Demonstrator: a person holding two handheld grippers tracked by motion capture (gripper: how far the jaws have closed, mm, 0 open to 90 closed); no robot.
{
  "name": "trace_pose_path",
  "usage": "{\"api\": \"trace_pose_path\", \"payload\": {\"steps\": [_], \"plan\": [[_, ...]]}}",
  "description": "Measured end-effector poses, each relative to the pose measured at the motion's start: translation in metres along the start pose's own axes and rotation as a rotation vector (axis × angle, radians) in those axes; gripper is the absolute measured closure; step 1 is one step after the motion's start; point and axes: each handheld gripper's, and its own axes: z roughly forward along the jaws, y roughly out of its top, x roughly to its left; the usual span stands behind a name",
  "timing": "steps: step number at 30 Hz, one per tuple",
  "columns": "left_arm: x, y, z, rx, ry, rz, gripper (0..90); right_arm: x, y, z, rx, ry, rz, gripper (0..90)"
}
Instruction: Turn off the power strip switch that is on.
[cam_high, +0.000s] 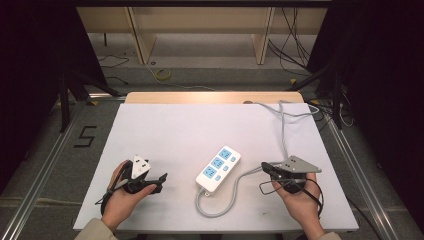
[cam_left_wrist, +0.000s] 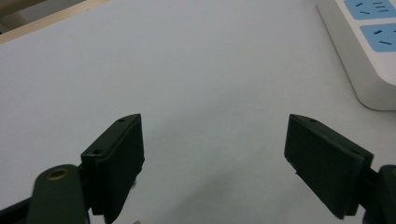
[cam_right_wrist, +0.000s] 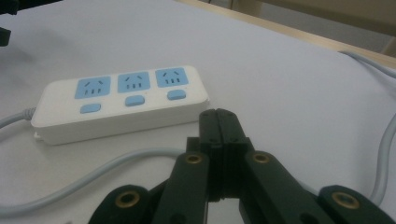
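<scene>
White plastic three-socket power strip (cam_high: 218, 169): rigid, light, slick; I'd grip across its long sides. Left gripper (cam_left_wrist: 212, 158) released, right gripper (cam_right_wrist: 219, 122) clenched empty.

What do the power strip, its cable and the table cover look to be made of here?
Power strip: likely hard plastic, white smooth body with rounded edges, light blue socket faces and buttons. Cable: pale grey, probably rubbery or PVC sheath, since it lies in soft loops. Table cover: matte white sheet, material unclear; a wooden-looking edge shows behind it.
</scene>
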Motion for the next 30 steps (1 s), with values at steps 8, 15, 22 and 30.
{"api": "trace_pose_path", "payload": {"steps": [8,15,22,30], "plan": [[-0.0004,0.0001,0.0003,0.000,0.001,0.004,19.7,0.0016,0.0015,0.0023,0.005,0.006,-0.004,90.0],[-0.0006,0.0002,0.0003,0.003,-0.001,0.006,19.7,0.0028,0.0030,0.0040,0.009,0.013,-0.010,90.0],[-0.0006,0.0002,0.0005,0.004,-0.002,0.007,19.7,0.0050,0.0053,0.0060,0.011,0.017,-0.013,90.0],[-0.0006,0.0002,0.0009,0.004,-0.002,0.009,19.8,0.0079,0.0069,0.0096,0.015,0.027,-0.022,90.0]]}}
